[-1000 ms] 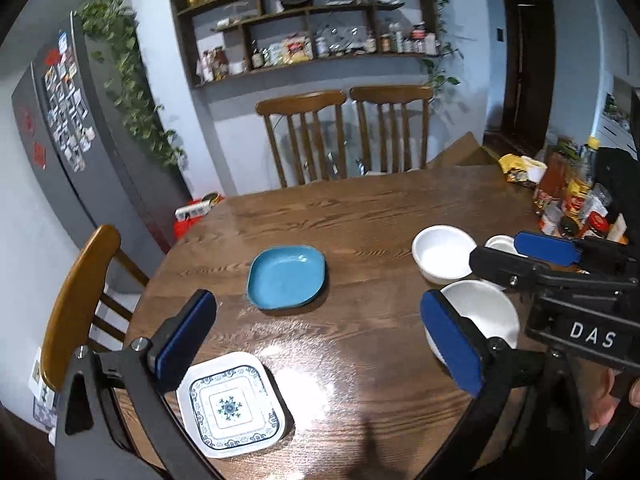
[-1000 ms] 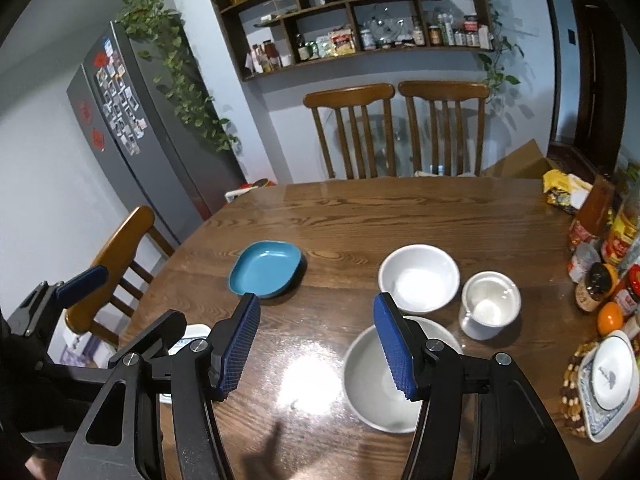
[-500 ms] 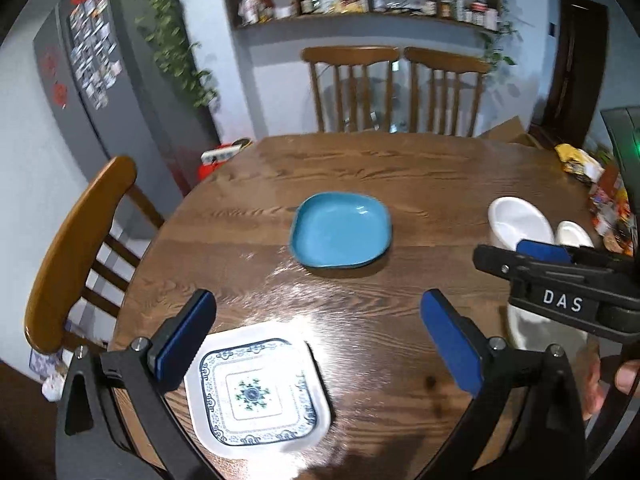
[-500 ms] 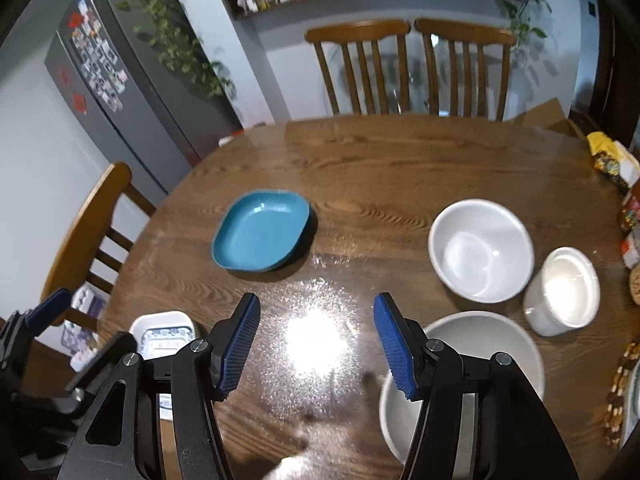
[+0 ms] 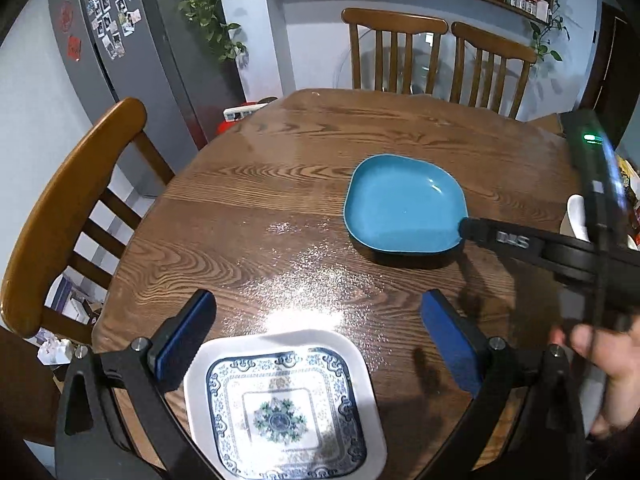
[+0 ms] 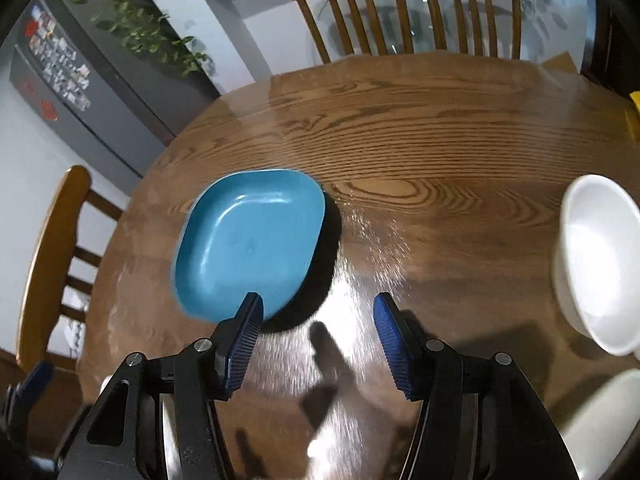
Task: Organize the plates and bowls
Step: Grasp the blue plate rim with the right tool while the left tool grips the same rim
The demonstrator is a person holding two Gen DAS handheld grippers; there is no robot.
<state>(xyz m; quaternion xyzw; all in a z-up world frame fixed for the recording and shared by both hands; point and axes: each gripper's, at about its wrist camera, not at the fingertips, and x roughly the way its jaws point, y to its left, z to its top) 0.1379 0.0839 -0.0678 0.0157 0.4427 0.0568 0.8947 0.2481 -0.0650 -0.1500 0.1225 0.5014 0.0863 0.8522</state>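
Nothing is stacked yet: the blue plate (image 6: 250, 246), patterned plate (image 5: 286, 404) and white bowl (image 6: 596, 260) lie apart on the desk (image 6: 440, 152). The left gripper (image 5: 316, 328) gapes empty; the right gripper (image 6: 316, 320) is closing, nothing between.

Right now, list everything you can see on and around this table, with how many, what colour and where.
Round wooden table: one, brown, centre.
Square blue plate: one, mid-table, empty.
Square white plate with blue pattern: one, near edge, below the left gripper.
White bowls: at least two, right side.
Wooden chairs: three, brown, two far side, one left.
Grey fridge: one, far left.
Left gripper: jaws open, empty.
Right gripper: jaws closing, nothing between them.
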